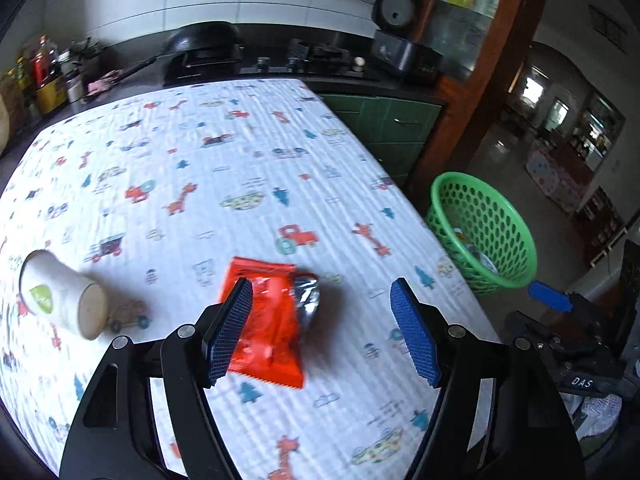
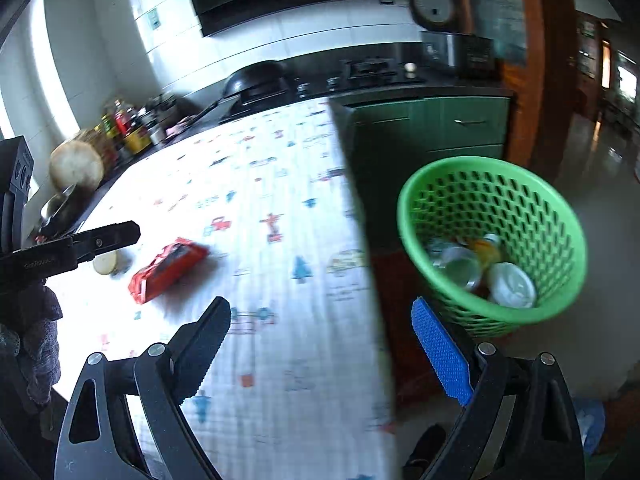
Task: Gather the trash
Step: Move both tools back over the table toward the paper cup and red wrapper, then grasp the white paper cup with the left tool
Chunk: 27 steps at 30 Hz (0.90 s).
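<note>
- While our left gripper [image 1: 322, 330] hangs over the table, we see its jaws standing well apart, blue ribbed pads facing each other, with nothing pressed between them.
- Under the left pad lies the red snack wrapper [image 1: 266, 326], flat on the cloth; the pad overlaps its near edge in the left wrist view, but whether it touches we cannot tell.
- We note the wrapper's glossy orange-red film, creased and crumpled, with a serrated seam at its near end and a torn far end folded open to show silver foil lining.
- Further left on the cloth, a white paper cup [image 1: 64, 294] lies on its side, a green leaf-like logo on its wall, its bottom turned toward us.
- We see the tablecloth [image 1: 224, 168] is white, printed with small cars, giraffes and trees.
- Our right gripper [image 2: 322, 350] is likewise spread open and empty, positioned over the table's right edge, one finger above the cloth and the other above the floor.
- Beyond that edge, on the floor, stands the green perforated basket [image 2: 520, 184], already holding cups and other litter.
- From the right wrist view the wrapper [image 2: 168, 270] sits well apart from the basket, near the left gripper's tip.
- Behind the table we see a dark counter with a wok [image 1: 206, 40] and a stove.
</note>
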Tool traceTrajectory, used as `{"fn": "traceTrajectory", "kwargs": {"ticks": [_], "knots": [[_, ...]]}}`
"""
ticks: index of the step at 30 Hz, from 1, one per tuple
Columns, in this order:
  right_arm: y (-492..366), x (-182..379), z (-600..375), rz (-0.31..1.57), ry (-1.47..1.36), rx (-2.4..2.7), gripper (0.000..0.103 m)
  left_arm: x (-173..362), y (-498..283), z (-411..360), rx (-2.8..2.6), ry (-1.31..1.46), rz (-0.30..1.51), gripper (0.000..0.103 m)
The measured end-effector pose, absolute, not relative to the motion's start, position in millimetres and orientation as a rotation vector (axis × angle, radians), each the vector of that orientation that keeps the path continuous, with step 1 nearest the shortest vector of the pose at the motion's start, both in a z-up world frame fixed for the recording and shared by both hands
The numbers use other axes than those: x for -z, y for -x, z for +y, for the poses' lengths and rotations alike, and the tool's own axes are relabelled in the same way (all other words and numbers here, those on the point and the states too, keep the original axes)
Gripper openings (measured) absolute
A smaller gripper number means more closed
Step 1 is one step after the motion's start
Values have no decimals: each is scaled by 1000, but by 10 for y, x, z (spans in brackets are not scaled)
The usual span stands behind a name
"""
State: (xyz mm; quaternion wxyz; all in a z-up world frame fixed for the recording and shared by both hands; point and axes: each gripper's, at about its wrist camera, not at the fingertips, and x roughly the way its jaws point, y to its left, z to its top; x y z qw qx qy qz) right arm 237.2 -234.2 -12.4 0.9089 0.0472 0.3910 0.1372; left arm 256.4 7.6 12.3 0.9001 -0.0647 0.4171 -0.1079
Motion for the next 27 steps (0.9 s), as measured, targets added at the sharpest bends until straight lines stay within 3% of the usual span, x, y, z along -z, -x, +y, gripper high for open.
{"fn": "traceTrajectory", "kwargs": {"ticks": [14, 27], "knots": [[-2508, 231, -1318, 847, -34, -488, 89, 86, -2247, 1750, -169, 480, 899, 73], [-2604, 339, -1164, 879, -30, -530, 89, 406, -2545, 2259, -292, 824, 918, 73]]}}
